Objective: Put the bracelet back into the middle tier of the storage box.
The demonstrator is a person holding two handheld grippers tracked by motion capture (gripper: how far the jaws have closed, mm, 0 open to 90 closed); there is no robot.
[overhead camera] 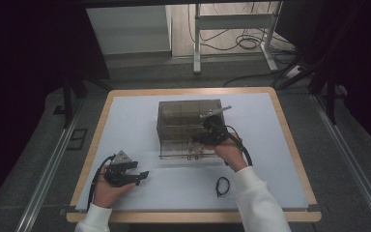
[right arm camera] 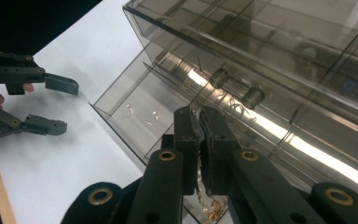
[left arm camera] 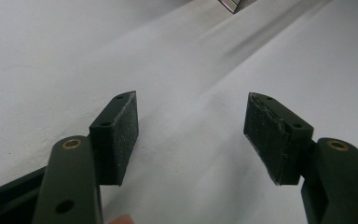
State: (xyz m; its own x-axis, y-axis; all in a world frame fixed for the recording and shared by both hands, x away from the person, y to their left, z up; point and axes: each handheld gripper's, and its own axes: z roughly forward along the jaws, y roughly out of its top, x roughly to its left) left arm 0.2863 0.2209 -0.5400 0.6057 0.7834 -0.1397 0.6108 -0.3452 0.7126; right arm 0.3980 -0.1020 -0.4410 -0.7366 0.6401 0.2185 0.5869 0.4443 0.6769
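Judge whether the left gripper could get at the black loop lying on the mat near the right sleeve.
Probably yes: the left gripper is open and empty, and only bare mat lies between it and the black loop.

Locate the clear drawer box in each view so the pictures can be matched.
High view: the clear drawer box stands mid-table, its lowest drawer pulled out toward the person.
Left gripper view: one corner of it pokes in at the top edge, right of centre.
Right gripper view: it spans the upper right, the open drawer below it at centre.
Shared landmark: the white table mat beneath the box.
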